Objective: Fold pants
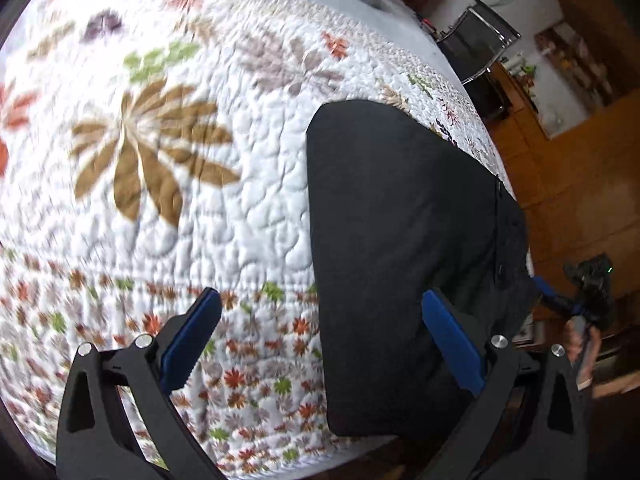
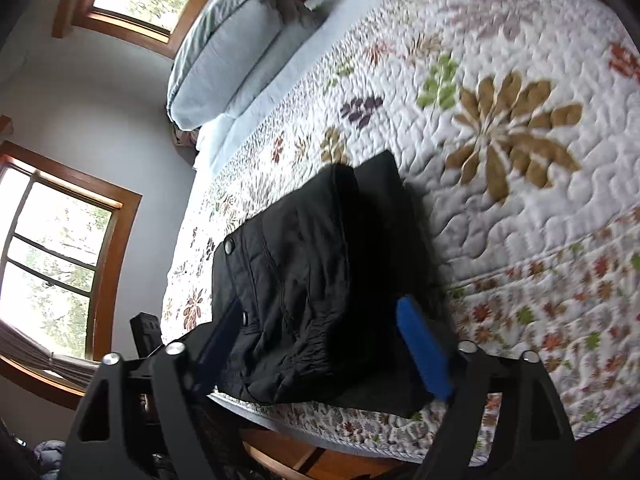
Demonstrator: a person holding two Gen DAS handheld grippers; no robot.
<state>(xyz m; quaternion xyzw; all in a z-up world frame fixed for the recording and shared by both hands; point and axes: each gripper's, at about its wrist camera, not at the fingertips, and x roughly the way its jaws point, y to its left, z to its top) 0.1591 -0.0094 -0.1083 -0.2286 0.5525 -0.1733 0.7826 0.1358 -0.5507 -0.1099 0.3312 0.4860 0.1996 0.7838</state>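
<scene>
The black pants (image 1: 400, 220) lie folded into a compact stack near the edge of a flowered quilt (image 1: 248, 184). My left gripper (image 1: 320, 294) hovers open above the quilt, its right finger (image 1: 452, 344) over the pants and its left finger over bare quilt. In the right wrist view the pants (image 2: 312, 272) show a snap button and a gathered waistband on top. My right gripper (image 2: 320, 302) is open and straddles the near end of the stack, with neither pad pressing on the cloth. A hand (image 1: 580, 344) holding that gripper shows at the far right.
The quilt (image 2: 520, 220) covers a bed whose near edge (image 2: 360, 428) drops to a wooden floor (image 1: 580, 184). A pale blue pillow (image 2: 228, 64) lies at the head. Two windows (image 2: 60, 260) are on the wall. A chair (image 1: 484, 36) stands beyond the bed.
</scene>
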